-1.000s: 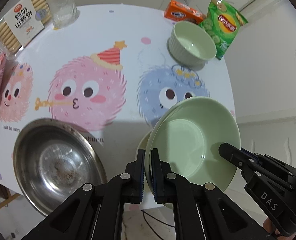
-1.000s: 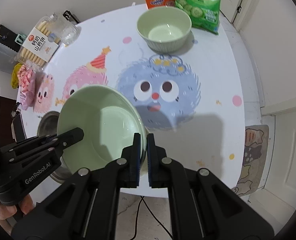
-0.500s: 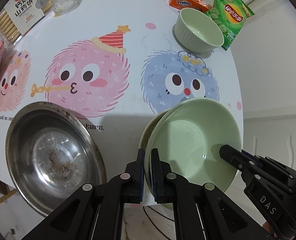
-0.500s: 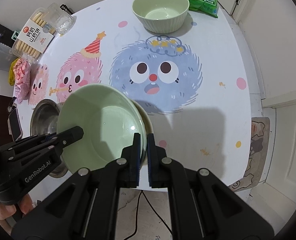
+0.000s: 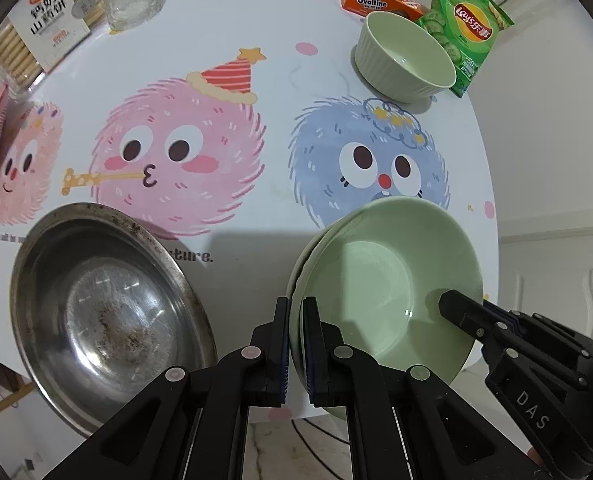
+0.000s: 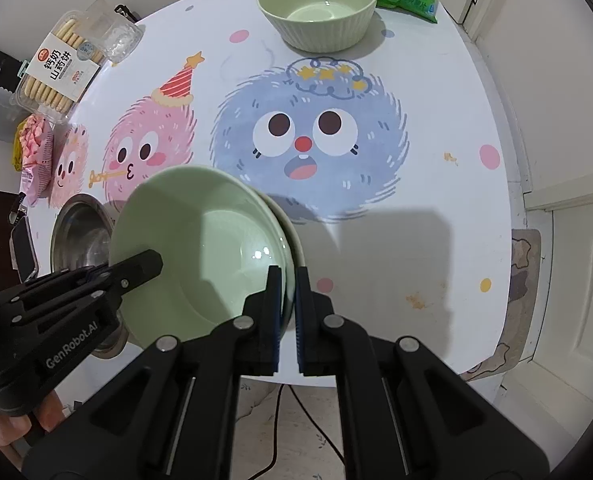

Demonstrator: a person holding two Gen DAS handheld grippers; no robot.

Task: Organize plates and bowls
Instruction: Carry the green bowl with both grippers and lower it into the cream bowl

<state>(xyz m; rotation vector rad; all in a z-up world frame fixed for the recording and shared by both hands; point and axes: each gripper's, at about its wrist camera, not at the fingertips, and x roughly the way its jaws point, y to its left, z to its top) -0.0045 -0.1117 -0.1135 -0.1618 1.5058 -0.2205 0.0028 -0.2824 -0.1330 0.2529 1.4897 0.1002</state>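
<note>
Green bowls (image 5: 384, 280), two nested, tilted, opening toward cameras; left claw (image 5: 295, 344) and right claw (image 6: 286, 312) each pinch opposite rims above desk (image 5: 256, 80).

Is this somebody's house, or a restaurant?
Most likely a home dining spot. The round table wears a cartoon monster cloth, with shop snacks on it: a crisps bag and a biscuit pack. Green dishes are being stacked.

Bright, sharp; soft shadows; fisheye-bent, dark-vignetted edges.

The round table (image 5: 256, 16) carries a steel basin (image 5: 108, 316) and a ribbed bowl (image 5: 404, 60).
</note>
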